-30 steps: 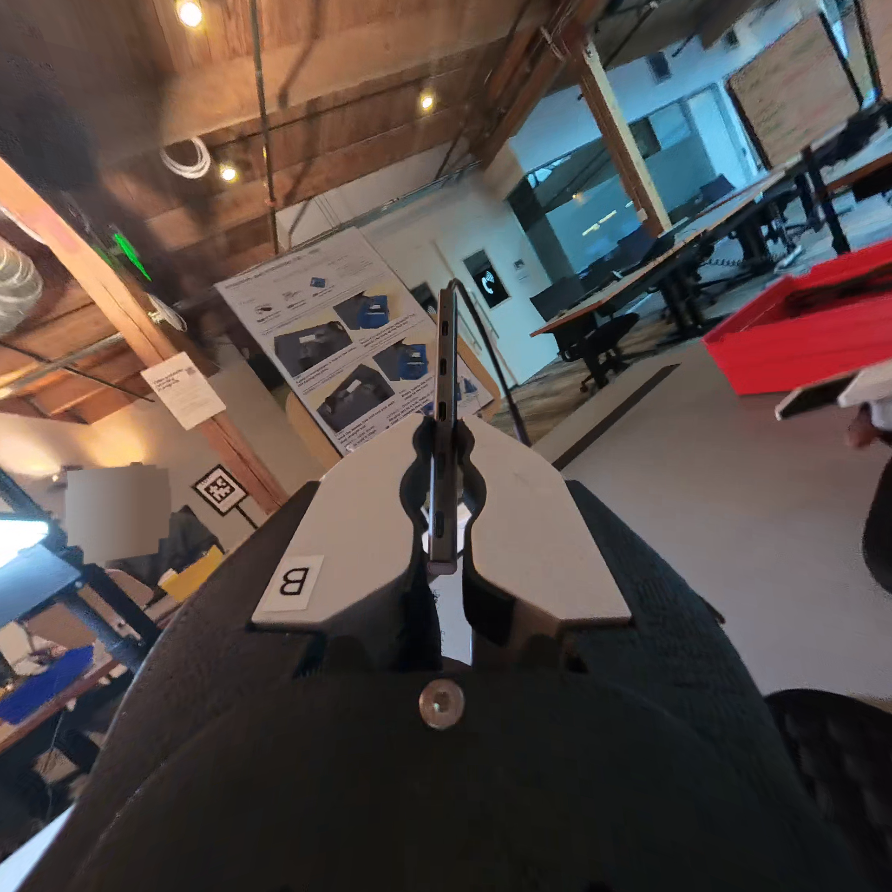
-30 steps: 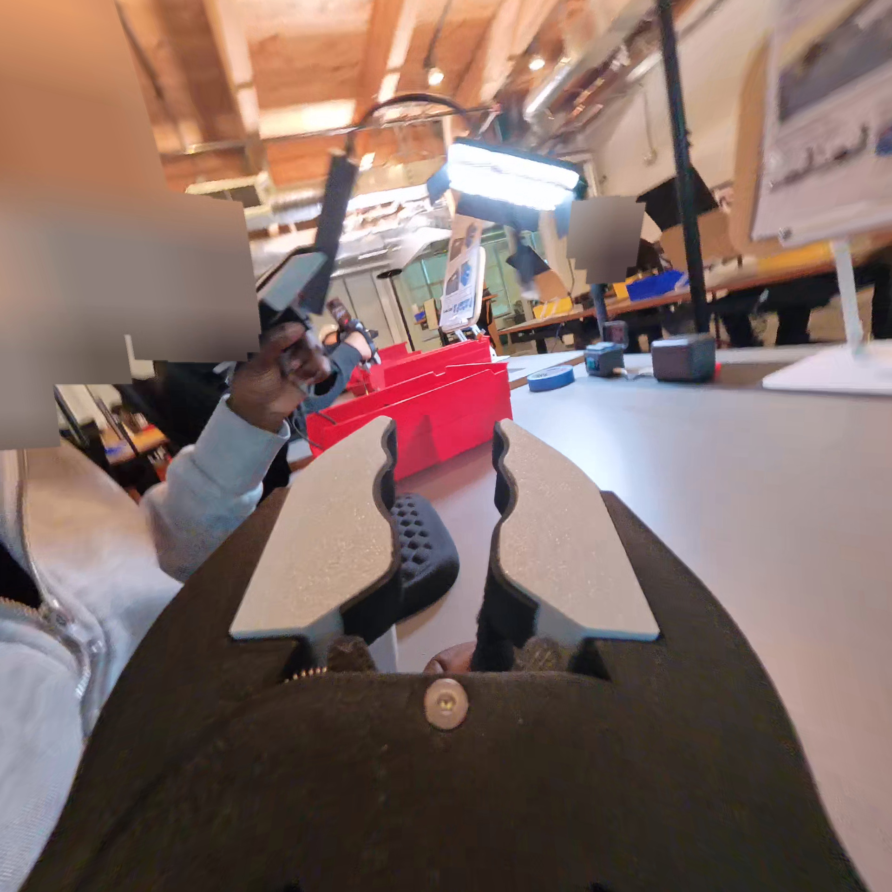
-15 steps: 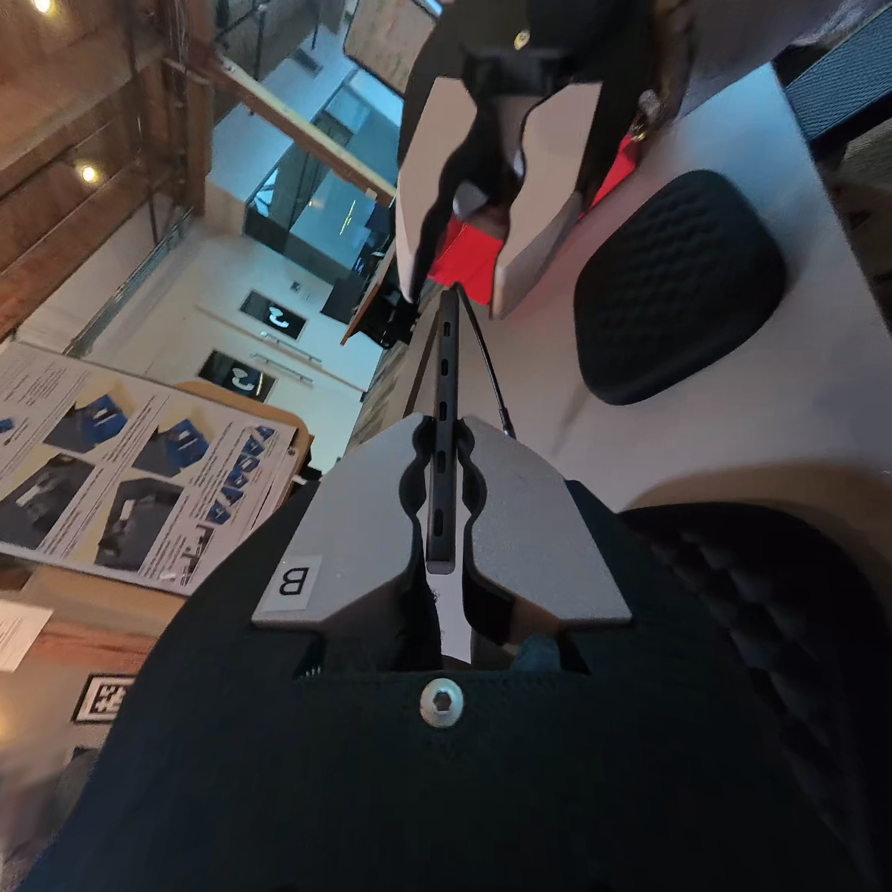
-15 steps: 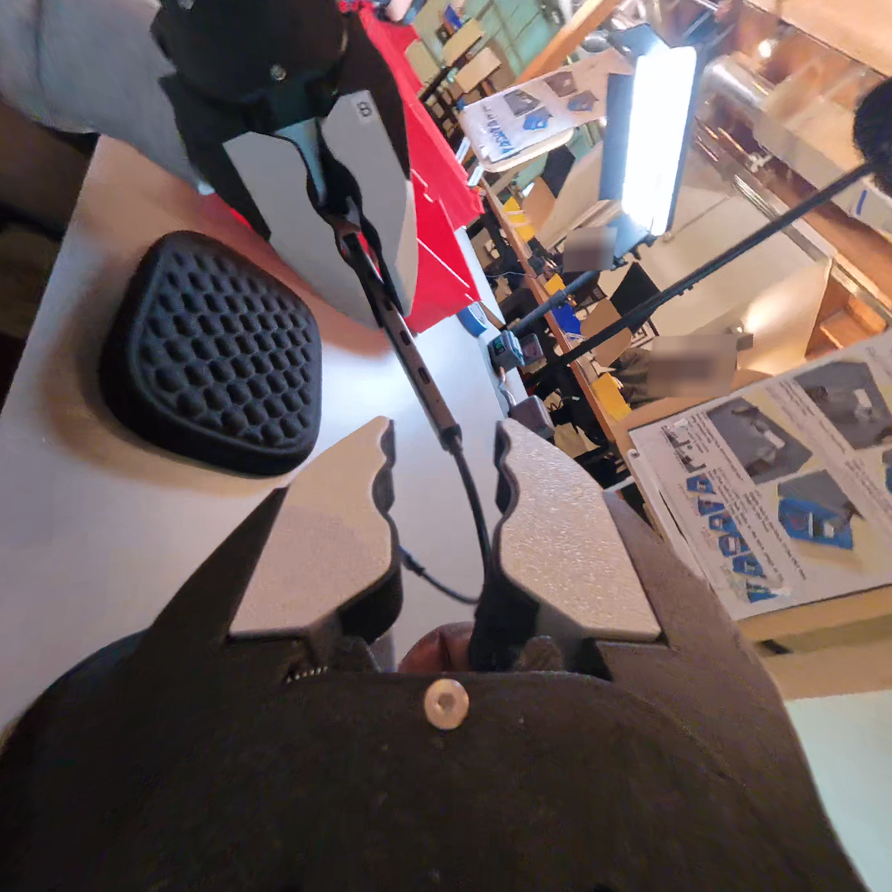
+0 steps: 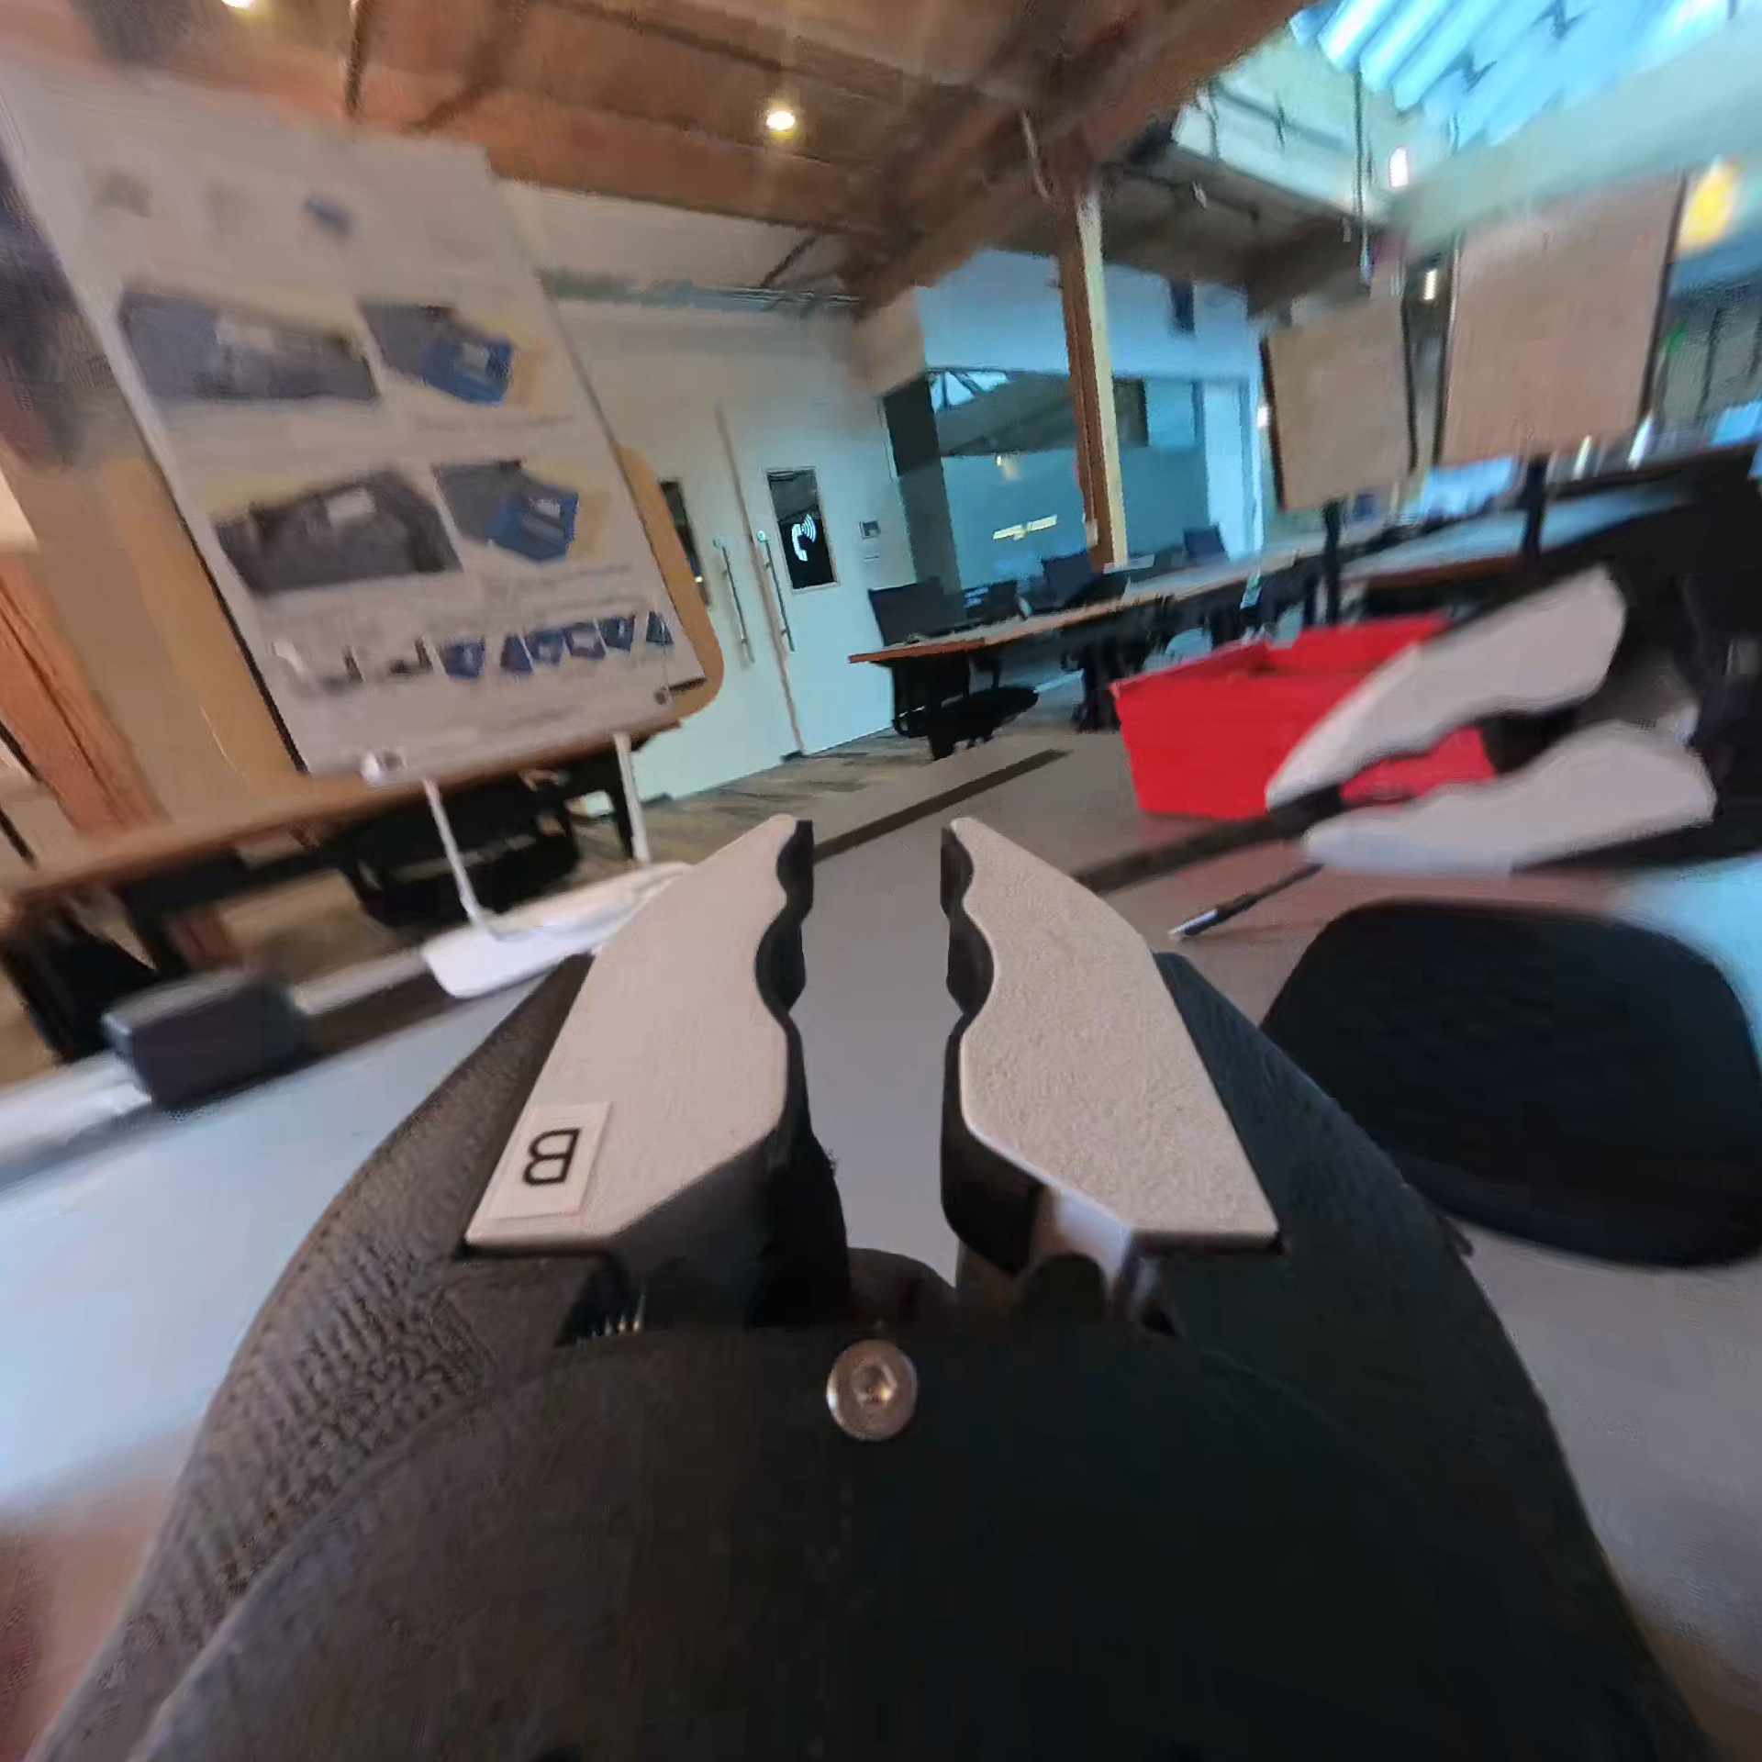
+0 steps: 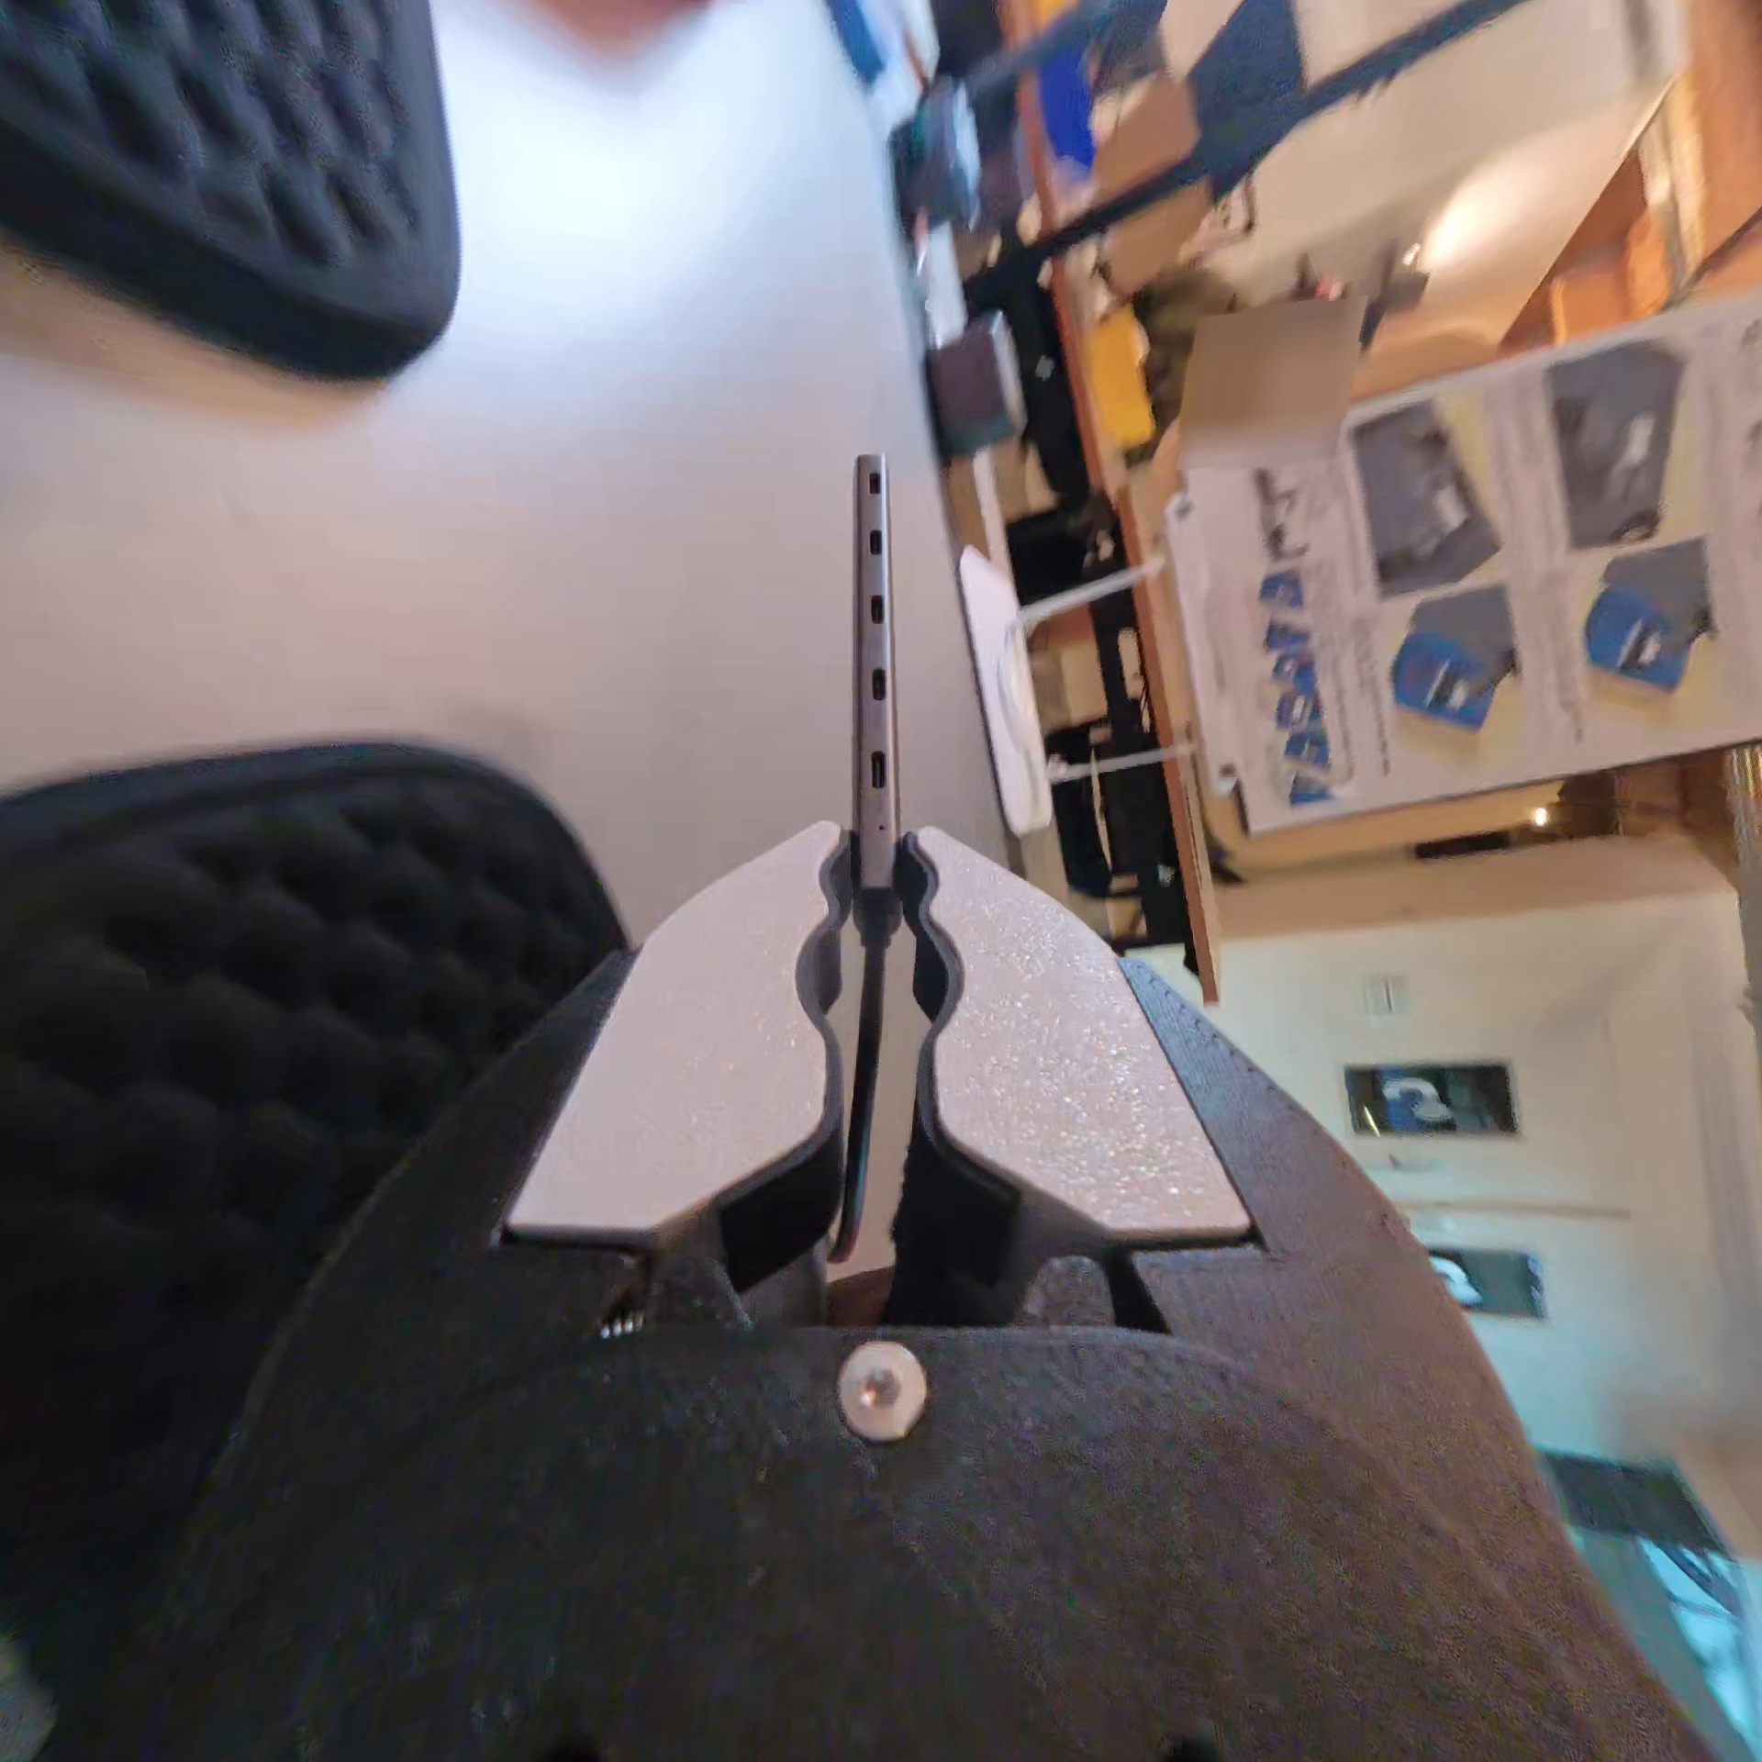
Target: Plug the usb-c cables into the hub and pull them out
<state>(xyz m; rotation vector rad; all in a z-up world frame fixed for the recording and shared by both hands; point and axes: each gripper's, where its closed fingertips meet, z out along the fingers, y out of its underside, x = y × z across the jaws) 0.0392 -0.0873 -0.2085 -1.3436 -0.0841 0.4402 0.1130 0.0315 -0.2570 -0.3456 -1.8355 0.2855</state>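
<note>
Grey hub (image 6: 874, 658) pinched in right gripper (image 6: 872, 839); left gripper (image 5: 875, 834) agape, empty

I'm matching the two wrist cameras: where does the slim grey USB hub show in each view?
Left wrist view: the slim grey USB hub is probably the thin dark bar at mid-right, just off the tips of the right tool; it is blurred.
Right wrist view: hub at centre, clamped edge-on in the right tool, with its ports showing.
Shared landmark: the white picture poster on its stand.
</note>
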